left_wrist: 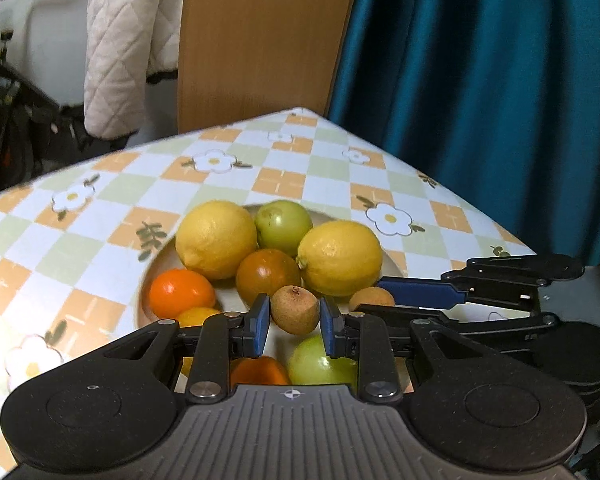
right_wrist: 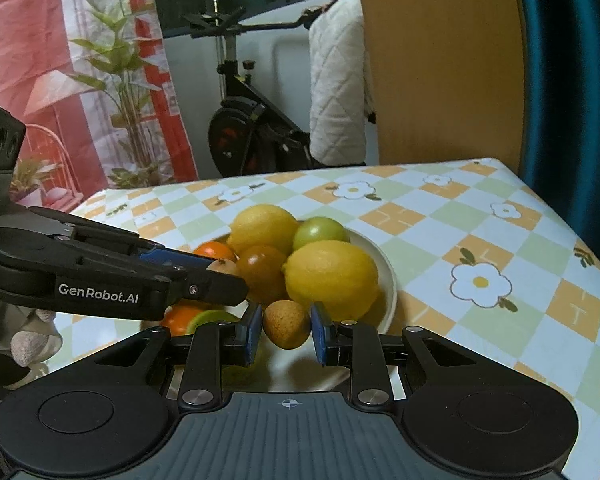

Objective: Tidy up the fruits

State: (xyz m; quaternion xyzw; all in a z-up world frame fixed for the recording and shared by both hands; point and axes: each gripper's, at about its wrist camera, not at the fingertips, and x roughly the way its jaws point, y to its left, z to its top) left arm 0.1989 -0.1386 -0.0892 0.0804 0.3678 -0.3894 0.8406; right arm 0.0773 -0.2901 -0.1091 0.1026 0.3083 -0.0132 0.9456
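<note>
1. Two lemons point(left_wrist: 216, 238) sit heaped on a pale plate point(right_wrist: 386, 276) with green fruits point(left_wrist: 285, 222), oranges point(left_wrist: 180, 292) and a dark reddish-brown fruit point(left_wrist: 267, 274), all on the table near its far corner.
2. Covering the table is a checked cloth point(left_wrist: 100, 216) in orange, pale green and white squares, printed with white flowers.
3. Left gripper point(left_wrist: 294, 316) is clamped on a small brown longan-like fruit point(left_wrist: 295, 309) above the plate.
4. Right gripper point(right_wrist: 286, 330) is likewise clenched on a second small brown fruit point(right_wrist: 287, 324) at the plate's near edge, just beside the other gripper.
5. Behind the table stand a wooden panel point(left_wrist: 260, 36) and a teal curtain point(left_wrist: 480, 80).
6. Farther back, an exercise bike point(right_wrist: 240, 120) carries a quilted white garment point(right_wrist: 336, 80), beside a leafy plant point(right_wrist: 120, 68) and a red patterned hanging point(right_wrist: 28, 40).
</note>
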